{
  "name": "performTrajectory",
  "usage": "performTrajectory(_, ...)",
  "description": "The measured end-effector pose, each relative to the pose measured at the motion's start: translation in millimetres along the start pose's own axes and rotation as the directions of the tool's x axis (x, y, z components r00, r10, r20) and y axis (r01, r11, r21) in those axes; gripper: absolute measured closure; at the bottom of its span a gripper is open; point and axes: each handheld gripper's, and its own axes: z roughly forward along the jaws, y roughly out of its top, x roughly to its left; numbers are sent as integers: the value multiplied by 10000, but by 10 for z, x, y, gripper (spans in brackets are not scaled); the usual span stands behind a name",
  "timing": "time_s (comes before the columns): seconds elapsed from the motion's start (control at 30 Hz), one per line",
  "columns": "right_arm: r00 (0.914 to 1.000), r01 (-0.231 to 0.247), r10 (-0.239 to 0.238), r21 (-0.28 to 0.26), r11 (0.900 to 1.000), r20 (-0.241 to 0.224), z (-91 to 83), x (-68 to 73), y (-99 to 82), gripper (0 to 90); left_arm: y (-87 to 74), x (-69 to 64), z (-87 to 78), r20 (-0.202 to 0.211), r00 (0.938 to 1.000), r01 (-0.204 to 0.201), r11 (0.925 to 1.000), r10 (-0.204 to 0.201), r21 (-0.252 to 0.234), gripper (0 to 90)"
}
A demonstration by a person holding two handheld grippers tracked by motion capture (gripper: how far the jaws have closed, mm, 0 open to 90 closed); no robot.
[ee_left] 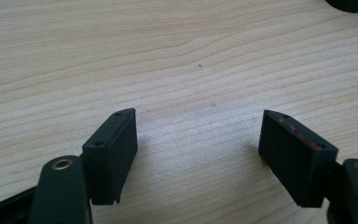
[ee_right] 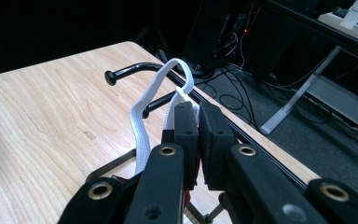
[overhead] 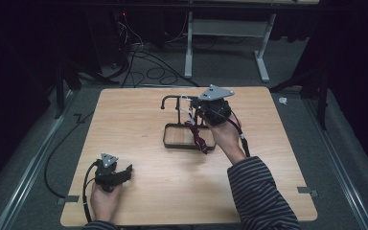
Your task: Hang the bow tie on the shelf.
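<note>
White flat lace (ee_right: 142,121), looped

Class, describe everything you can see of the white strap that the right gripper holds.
The white strap is a flat, woven-looking band, like a lace or ribbon. It rises in a loop beside the black metal stand's hooked arm; whether it touches the arm is unclear. Its upper end is pinched between the shut fingers of the right gripper. One side hangs down toward the stand's base, where red cord also hangs.
</note>
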Motion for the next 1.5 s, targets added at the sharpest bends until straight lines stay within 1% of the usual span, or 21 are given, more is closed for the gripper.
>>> performTrajectory(0.23, 10000, -2, 2, 82, 10000, 63, 78, -13, 14, 880, 0, 0, 0, -7, 10000, 1, 10000, -1, 0, 284)
performTrajectory(0.6, 9997, 164, -167, 146, 9998, 195, 183, -32, 85, 879, 0, 0, 0, -6, 10000, -3, 10000, 3, 5, 285)
performTrajectory(0.77, 9992, 237, -248, 341, 9991, 311, 243, -38, 86, 879, 0, 1, 1, -4, 10000, 0, 10000, 0, -14, 284)
performTrajectory(0.9, 9990, 245, -262, 456, 9987, 367, 262, -60, 72, 879, 0, 0, 0, -6, 10000, -5, 10000, 5, 3, 284)
performTrajectory(1.17, 9983, 62, -90, 492, 9988, 570, 284, -146, 63, 877, 0, 0, 0, -13, 10000, -2, 10000, 2, -1, 285)
performTrajectory(1.33, 9983, 118, -140, 397, 9991, 561, 271, -147, 89, 875, 0, -1, 0, -25, 10000, -1, 10000, 1, 0, 285)
performTrajectory(1.5, 9985, 113, -143, 562, 9984, 536, 300, -134, 80, 874, 0, 0, 1, -15, 10000, -3, 10000, 3, -1, 285)
